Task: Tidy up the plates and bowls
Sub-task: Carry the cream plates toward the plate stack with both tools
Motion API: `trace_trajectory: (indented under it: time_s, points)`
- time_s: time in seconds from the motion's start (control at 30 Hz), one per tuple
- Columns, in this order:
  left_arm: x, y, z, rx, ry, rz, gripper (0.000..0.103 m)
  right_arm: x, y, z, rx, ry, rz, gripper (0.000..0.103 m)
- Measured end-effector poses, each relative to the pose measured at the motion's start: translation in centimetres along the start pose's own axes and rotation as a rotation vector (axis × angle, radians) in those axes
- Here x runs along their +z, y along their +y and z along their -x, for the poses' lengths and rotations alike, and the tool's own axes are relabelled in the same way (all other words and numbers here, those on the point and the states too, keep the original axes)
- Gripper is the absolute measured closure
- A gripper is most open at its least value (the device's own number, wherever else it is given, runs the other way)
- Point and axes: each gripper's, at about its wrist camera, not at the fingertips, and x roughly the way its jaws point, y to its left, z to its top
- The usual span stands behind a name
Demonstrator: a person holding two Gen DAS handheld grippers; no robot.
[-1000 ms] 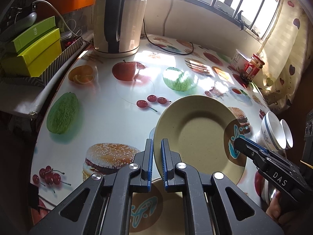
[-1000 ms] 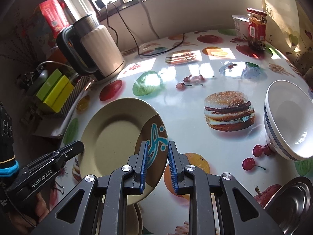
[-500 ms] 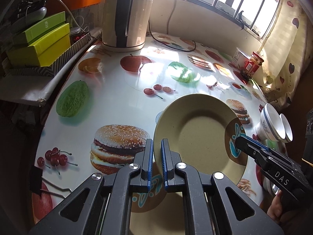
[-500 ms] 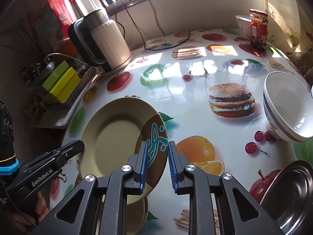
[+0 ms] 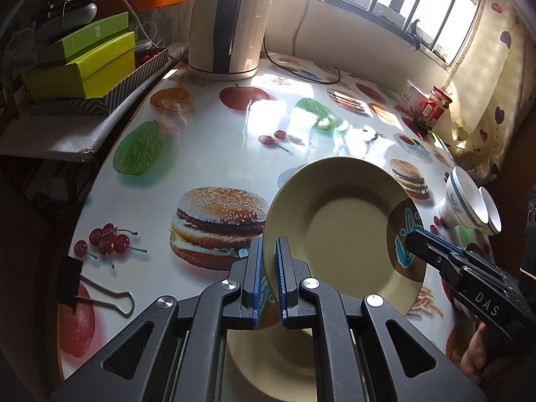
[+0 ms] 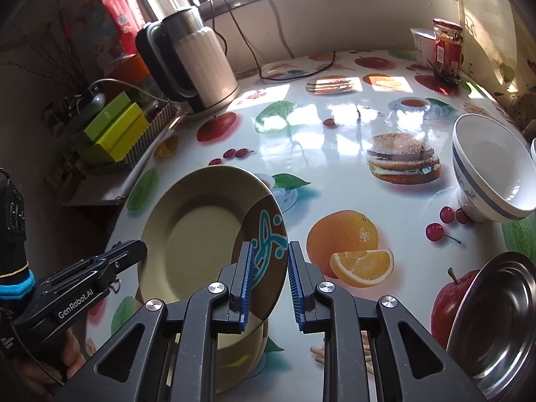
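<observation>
Plate (image 5: 338,231) carried tilted over a second plate (image 5: 268,361) on the table (image 5: 187,154), left gripper (image 5: 267,281) and right gripper (image 6: 268,284) each clamping a rim (stacking step); next comes lowering it level, then releasing

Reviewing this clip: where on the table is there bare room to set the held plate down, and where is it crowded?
Bare: the table's wide middle, between kettle and held plate. Crowded: the right side, with white bowls and a steel dish, and the far corner by the jar.

Left tongs (image 5: 267,278) clamped on tan plate (image 5: 345,231) rim, right tongs (image 5: 432,244) opposite, patterned table (image 5: 207,154)
</observation>
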Motion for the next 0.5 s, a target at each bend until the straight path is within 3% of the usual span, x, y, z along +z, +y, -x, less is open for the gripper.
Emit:
trace_trajectory:
  time_s: [0.5]
  points:
    - [-2.1,1.0,0.6,0.013,0.010,0.023,0.095,-1.8,0.6,0.1,0.024,0.029,0.026,0.083]
